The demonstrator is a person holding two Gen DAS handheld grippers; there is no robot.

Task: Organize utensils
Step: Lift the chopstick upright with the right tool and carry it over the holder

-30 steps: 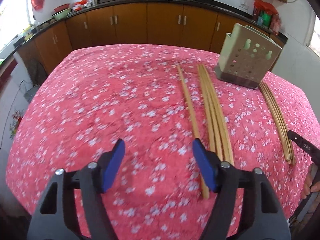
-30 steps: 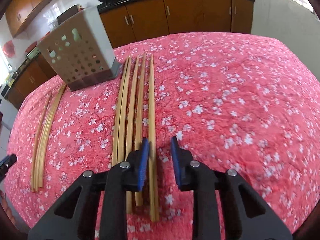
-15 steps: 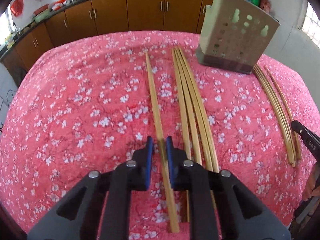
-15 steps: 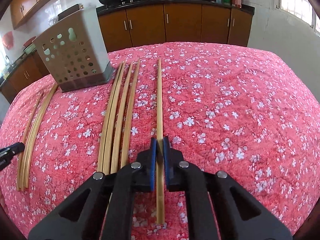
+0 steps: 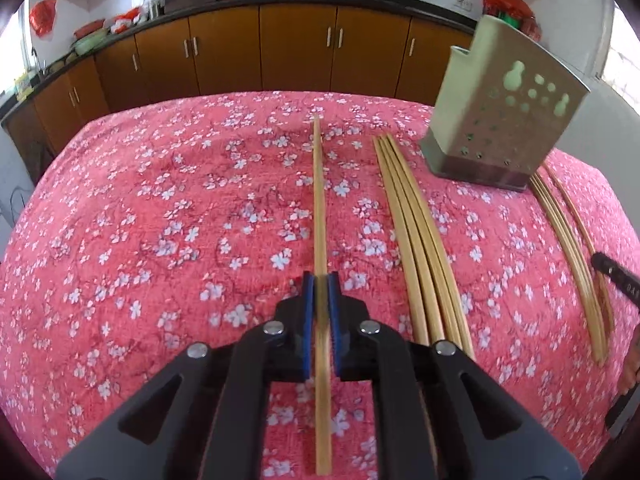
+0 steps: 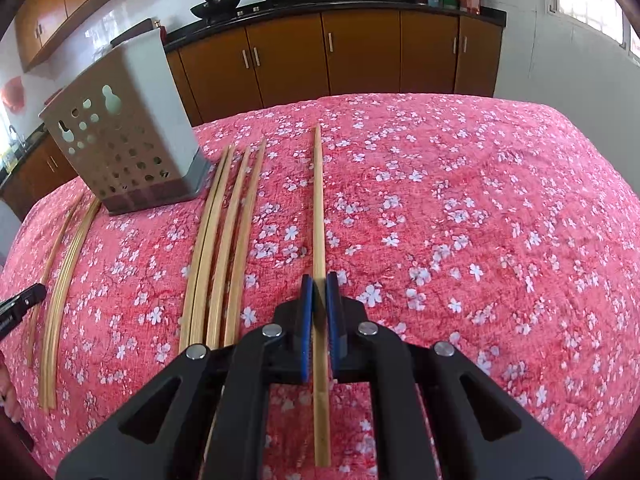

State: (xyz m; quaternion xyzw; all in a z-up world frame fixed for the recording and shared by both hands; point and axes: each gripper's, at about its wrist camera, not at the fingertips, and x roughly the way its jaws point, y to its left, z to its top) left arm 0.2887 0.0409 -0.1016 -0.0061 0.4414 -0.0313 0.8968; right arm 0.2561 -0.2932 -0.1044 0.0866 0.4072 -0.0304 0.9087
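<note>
Your left tongs [image 5: 319,280] are clamped on one chopstick [image 5: 318,200], blue pads tight against its sides. Your right tongs [image 6: 319,280] grip another single chopstick [image 6: 318,200] the same way. In each wrist view the held stick runs along the 12-to-6 line, straight out ahead of the pads, its near end trailing back under the tongs.

The perforated holder [image 5: 500,120] stands upright on the red flowered cloth [image 5: 160,220]: at about 2 o'clock from your left tongs, at about 10 o'clock from your right [image 6: 120,132]. It sits between your hands; neither looks clearly nearer.

Judgement: each stick must swing inward and tip upright before it drops in.

Loose chopsticks [image 5: 416,240] lie beside the holder.
</note>
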